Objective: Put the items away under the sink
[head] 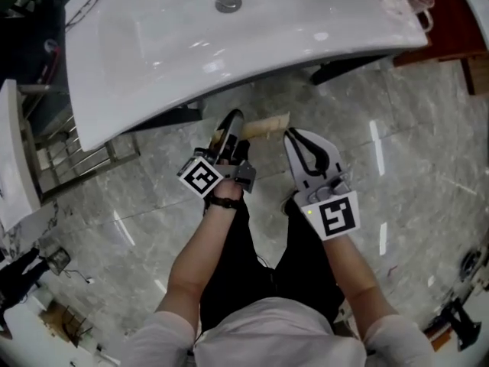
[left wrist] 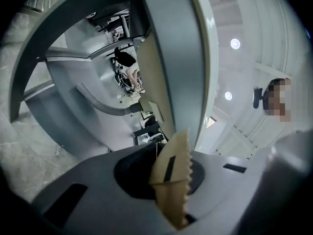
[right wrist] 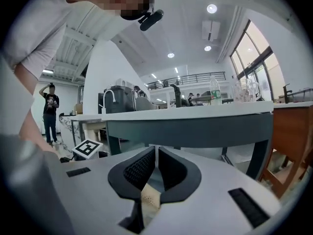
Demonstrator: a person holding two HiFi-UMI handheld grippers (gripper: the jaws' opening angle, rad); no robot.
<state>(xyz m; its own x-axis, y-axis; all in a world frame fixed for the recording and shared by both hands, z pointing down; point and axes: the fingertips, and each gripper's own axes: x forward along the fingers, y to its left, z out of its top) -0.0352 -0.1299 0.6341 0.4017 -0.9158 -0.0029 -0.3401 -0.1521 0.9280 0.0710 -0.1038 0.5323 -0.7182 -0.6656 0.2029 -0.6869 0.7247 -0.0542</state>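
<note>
In the head view a white sink top [head: 153,60] spans the upper part, and I stand in front of it. My left gripper [head: 229,125] is shut on a tan paper bag [head: 256,127], held just under the sink's front edge. In the left gripper view the bag's serrated edge [left wrist: 172,180] sticks up between the shut jaws [left wrist: 171,163], with the sink's underside [left wrist: 166,58] close above. My right gripper [head: 290,136] is beside the bag's right end, jaws shut [right wrist: 156,153]. A tan patch [right wrist: 149,197] shows in the gap near their base; whether it is gripped is unclear.
Dark frame legs [head: 344,67] stand under the sink. A metal rack [head: 84,159] and a white counter edge [head: 15,159] are at the left, with wooden furniture [head: 458,21] at the upper right. The floor is grey marble [head: 412,167]. A person [right wrist: 50,111] stands far off.
</note>
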